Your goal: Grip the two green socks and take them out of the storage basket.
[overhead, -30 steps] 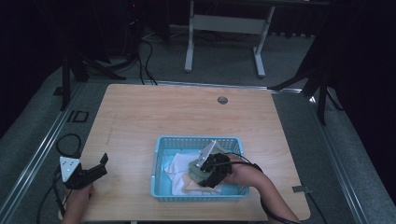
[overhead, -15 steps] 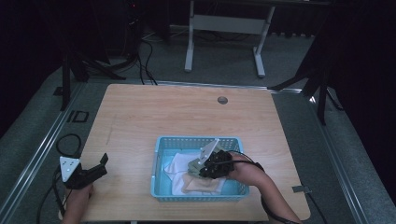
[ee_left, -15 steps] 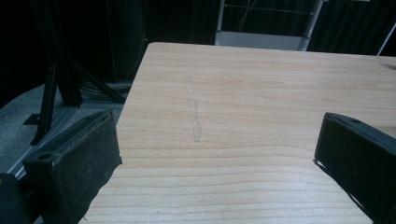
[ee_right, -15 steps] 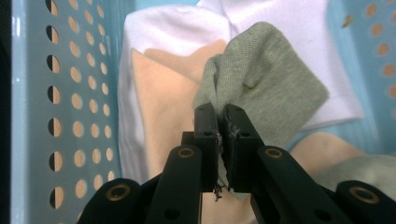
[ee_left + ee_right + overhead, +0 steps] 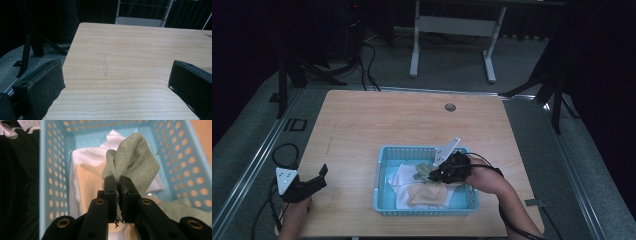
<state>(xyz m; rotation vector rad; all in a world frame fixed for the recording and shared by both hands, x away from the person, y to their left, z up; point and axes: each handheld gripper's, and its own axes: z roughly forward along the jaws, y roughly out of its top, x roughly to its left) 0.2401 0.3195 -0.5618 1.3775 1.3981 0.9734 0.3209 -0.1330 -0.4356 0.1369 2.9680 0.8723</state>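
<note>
A light blue perforated basket [image 5: 378, 180] stands on the wooden table near its front, holding several cloths. My right gripper [image 5: 118, 181] is shut on a fold of a grey-green cloth [image 5: 135, 160], which hangs lifted above a white cloth [image 5: 85, 157] and a beige cloth [image 5: 87, 182]. From above, the right gripper [image 5: 432, 175] hovers over the basket's middle with the green cloth [image 5: 422, 171] at its tip. My left gripper [image 5: 319, 175] rests at the table's front left corner. In its own view the left gripper [image 5: 117, 72] stands open over bare wood.
A round grommet hole [image 5: 450, 107] sits near the table's [image 5: 362, 125] far edge. Cables [image 5: 282, 150] trail on the floor to the left. A white desk frame [image 5: 452, 30] stands behind the table.
The right gripper has risen out of the basket's cloth pile with the grey-green cloth pinched in it. The left gripper has stayed where it was.
</note>
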